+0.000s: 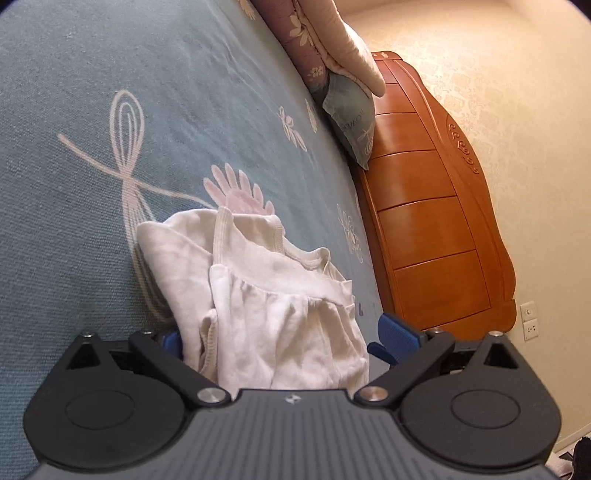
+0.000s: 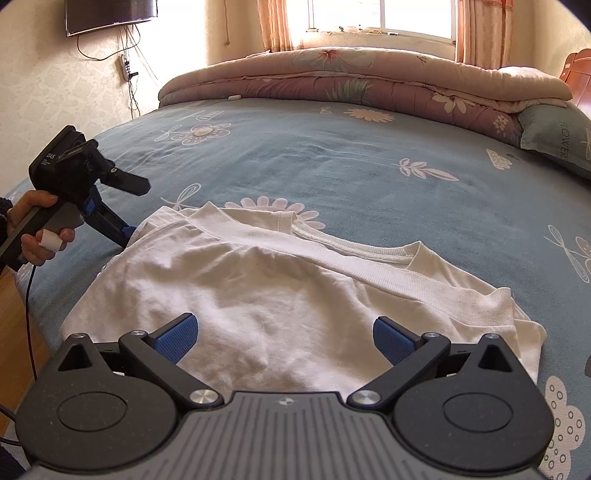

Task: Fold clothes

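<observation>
**Inspector:** State the garment's position.

**Operator:** I see a white T-shirt point(image 2: 258, 288) lying partly folded on the blue floral bedspread point(image 2: 332, 158), at the near edge of the bed. Its ribbed collar point(image 2: 354, 249) faces away from my right camera, toward the rolled quilt point(image 2: 332, 77) on the far side of the shirt. One layer of cloth is doubled over the body of the shirt.

**Inspector:** Right gripper?

**Operator:** My right gripper point(image 2: 286, 338) hovers above the shirt's near hem. Its blue pads point(image 2: 177, 338) stand wide apart, released, with nothing between them. I cannot tell whether they touch the cloth.

**Inspector:** Left gripper?

**Operator:** My left gripper point(image 1: 284, 336) is at the shirt's left end as the right camera sees it, held by a hand point(image 2: 35, 229) with a white wrap on one finger. From its own camera the jaws are spread, and bunched shirt fabric point(image 1: 280, 314) sits between them. One pad point(image 1: 399, 336) shows clear of the cloth; the other is mostly hidden behind it. I judge the jaws not clenched on the shirt.

**Inspector:** Surroundings?

**Operator:** Beyond the shirt, a teal pillow point(image 1: 351, 118) leans against the wooden headboard point(image 1: 436, 221), under the quilt's end. A wall-mounted screen point(image 2: 110, 14) hangs left of the quilt.
</observation>
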